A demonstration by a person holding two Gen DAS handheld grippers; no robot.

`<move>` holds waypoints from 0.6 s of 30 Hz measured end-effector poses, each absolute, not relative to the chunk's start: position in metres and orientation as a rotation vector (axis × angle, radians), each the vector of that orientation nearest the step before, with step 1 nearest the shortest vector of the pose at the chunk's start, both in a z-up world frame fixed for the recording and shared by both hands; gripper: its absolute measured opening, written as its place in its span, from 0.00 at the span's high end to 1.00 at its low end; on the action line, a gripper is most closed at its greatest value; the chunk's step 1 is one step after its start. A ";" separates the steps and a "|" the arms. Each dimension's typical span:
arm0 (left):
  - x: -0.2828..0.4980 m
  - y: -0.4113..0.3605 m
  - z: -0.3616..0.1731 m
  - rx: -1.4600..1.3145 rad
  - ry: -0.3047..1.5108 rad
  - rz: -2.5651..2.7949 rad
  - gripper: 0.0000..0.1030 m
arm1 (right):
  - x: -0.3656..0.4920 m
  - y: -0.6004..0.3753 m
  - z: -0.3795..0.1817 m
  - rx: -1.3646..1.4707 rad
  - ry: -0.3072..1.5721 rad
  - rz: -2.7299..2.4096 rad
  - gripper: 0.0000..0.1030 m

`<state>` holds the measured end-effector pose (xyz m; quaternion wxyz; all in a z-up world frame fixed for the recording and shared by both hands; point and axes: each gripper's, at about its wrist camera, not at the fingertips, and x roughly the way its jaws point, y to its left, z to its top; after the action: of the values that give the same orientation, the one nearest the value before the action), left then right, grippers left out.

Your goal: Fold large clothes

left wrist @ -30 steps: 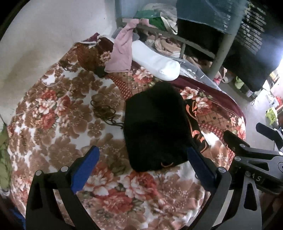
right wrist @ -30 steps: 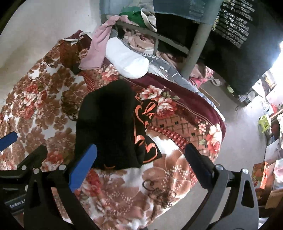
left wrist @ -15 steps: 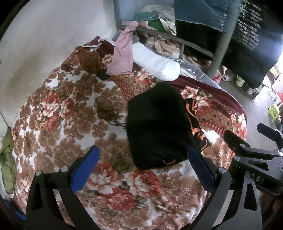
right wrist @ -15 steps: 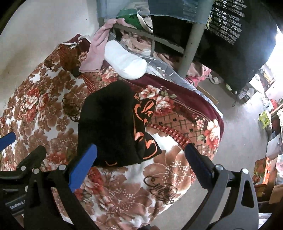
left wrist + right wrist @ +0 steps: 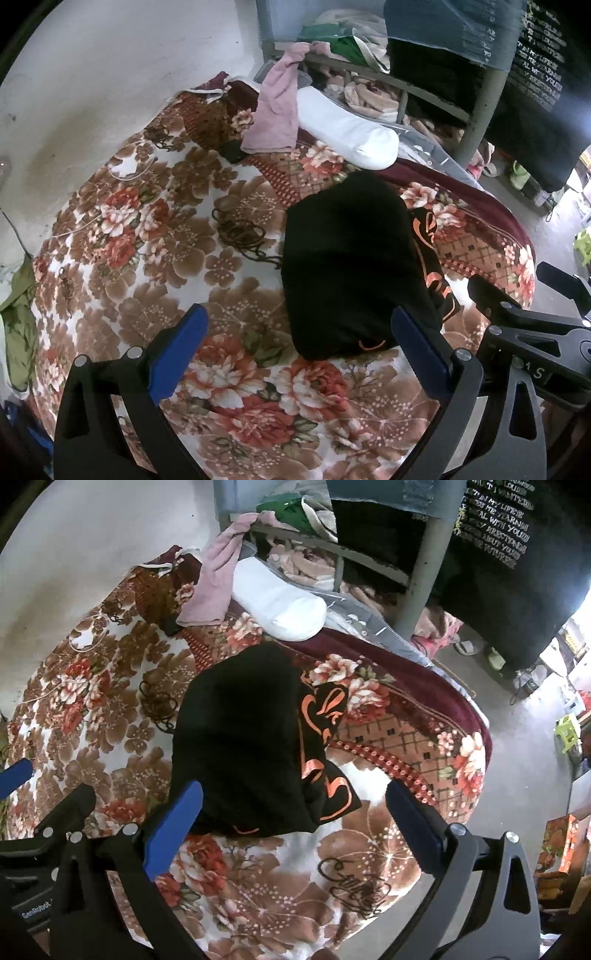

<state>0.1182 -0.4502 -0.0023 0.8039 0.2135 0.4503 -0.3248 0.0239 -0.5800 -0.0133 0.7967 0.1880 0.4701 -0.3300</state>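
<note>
**Folded black garment on the flowered bed, both grippers wide and empty**

A floral blanket [image 5: 155, 229] in brown, red and white covers the bed and fills most of both views. On it, towards the side nearest the floor, lies the black garment [image 5: 347, 273], folded into a compact block with an orange print showing along its right edge. Behind it a white pillow [image 5: 347, 129] and a pink cloth [image 5: 277, 110] rest against a metal frame [image 5: 421, 572] heaped with clothes.

Only the left wrist view shows the green cloth [image 5: 18, 332] at the bed's far left edge, and it catches the right gripper's frame at its right border. Only the right wrist view shows the bare floor past the bed, an orange box [image 5: 557, 845] and a black script mark [image 5: 354, 886] on the blanket.

The left gripper [image 5: 299, 347] hovers above the blanket with its blue-padded jaws spread wide, holding nothing. The right gripper [image 5: 291, 819] is likewise spread wide and empty, poised over the garment's near edge.
</note>
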 end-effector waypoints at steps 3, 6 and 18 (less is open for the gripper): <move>0.114 -0.450 0.000 0.466 0.950 -0.680 0.05 | 0.021 -0.580 -0.014 0.402 0.999 -0.692 0.05; 0.107 -0.450 0.004 0.477 0.934 -0.667 0.05 | 0.017 -0.580 -0.012 0.403 0.988 -0.682 0.05; 0.101 -0.451 0.005 0.474 0.949 -0.671 0.05 | 0.009 -0.581 -0.013 0.403 0.993 -0.687 0.05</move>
<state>0.1011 -0.4509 0.0052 0.8096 0.2219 0.4438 -0.3138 0.0093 -0.5813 -0.0131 0.8043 0.1879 0.4637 -0.3206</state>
